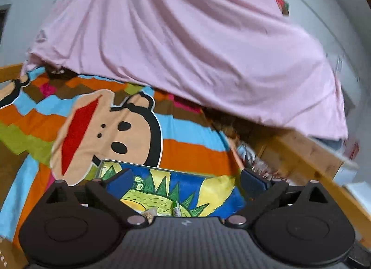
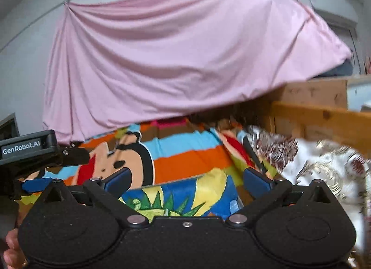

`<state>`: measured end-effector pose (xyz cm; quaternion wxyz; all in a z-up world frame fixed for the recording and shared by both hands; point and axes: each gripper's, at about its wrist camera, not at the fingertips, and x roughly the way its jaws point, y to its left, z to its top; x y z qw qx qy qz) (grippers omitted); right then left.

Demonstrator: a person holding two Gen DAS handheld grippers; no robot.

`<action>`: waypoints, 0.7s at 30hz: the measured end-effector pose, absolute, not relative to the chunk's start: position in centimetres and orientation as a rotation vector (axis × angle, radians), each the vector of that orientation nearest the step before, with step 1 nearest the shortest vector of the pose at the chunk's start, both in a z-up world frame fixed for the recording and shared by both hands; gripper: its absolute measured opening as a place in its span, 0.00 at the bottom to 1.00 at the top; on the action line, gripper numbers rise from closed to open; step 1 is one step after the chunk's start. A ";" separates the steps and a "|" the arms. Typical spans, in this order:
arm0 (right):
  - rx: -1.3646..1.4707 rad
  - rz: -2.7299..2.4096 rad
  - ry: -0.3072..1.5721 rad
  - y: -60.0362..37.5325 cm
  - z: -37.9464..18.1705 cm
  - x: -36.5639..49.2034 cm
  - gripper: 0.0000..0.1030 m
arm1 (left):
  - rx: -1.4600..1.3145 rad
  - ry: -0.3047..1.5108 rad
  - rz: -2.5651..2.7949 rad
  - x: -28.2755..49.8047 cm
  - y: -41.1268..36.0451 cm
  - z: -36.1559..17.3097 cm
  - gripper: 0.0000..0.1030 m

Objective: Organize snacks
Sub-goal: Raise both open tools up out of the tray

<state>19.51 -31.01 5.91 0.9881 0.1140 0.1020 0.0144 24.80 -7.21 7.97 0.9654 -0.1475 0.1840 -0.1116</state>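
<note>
A flat tray with a blue, yellow and green dinosaur picture (image 1: 176, 187) lies on the striped monkey bedsheet (image 1: 111, 125), close in front of both grippers; it also shows in the right wrist view (image 2: 185, 197). A small snack packet and a pen-like stick (image 1: 176, 208) lie at its near edge. My left gripper (image 1: 185, 176) is open and empty above the tray. My right gripper (image 2: 187, 177) is open and empty above the same tray. The left gripper's body (image 2: 27, 148) shows at the left of the right wrist view.
A pink sheet (image 1: 185, 37) hangs over the far side of the bed. A wooden bed rail (image 1: 301, 153) runs along the right. A white and brown floral cloth (image 2: 313, 164) lies bunched at the right by the rail.
</note>
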 end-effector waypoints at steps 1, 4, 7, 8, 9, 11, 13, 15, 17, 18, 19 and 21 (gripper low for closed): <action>0.221 0.028 0.194 -30.9 6.3 18.6 0.99 | -0.307 0.359 -0.222 23.9 -6.8 8.3 0.99; 0.206 0.021 0.179 -30.6 7.3 15.9 0.99 | -0.296 0.316 -0.211 20.8 -5.9 9.4 0.99; 0.210 0.039 0.165 -30.0 7.9 12.9 0.99 | -0.267 0.289 -0.203 17.9 -5.3 9.9 0.99; 0.207 0.046 0.160 -29.8 8.0 11.8 0.99 | -0.262 0.285 -0.199 17.0 -5.1 10.0 0.99; 0.200 0.056 0.155 -29.5 8.1 10.7 0.99 | -0.257 0.286 -0.196 15.9 -4.7 9.9 0.99; 0.182 0.067 0.143 -28.8 8.3 8.8 0.99 | -0.253 0.289 -0.191 14.2 -4.2 9.8 0.99; 0.169 0.076 0.134 -28.2 8.3 6.8 0.99 | -0.248 0.288 -0.185 12.4 -3.5 9.6 0.99; 0.156 0.087 0.125 -27.6 8.1 4.9 0.99 | -0.247 0.282 -0.173 10.7 -2.6 9.3 0.99; 0.143 0.096 0.129 -27.0 7.8 3.5 0.99 | -0.240 0.272 -0.155 9.1 -1.8 8.9 0.99; 0.142 0.099 0.135 -26.8 7.7 2.9 0.99 | -0.223 0.263 -0.147 8.2 -1.4 8.8 0.99; 0.143 0.104 0.142 -26.6 7.6 2.4 0.99 | -0.208 0.255 -0.140 7.5 -1.2 8.7 0.99; 0.138 0.112 0.161 -26.2 7.2 1.5 0.99 | -0.170 0.241 -0.127 6.1 -0.7 8.4 0.99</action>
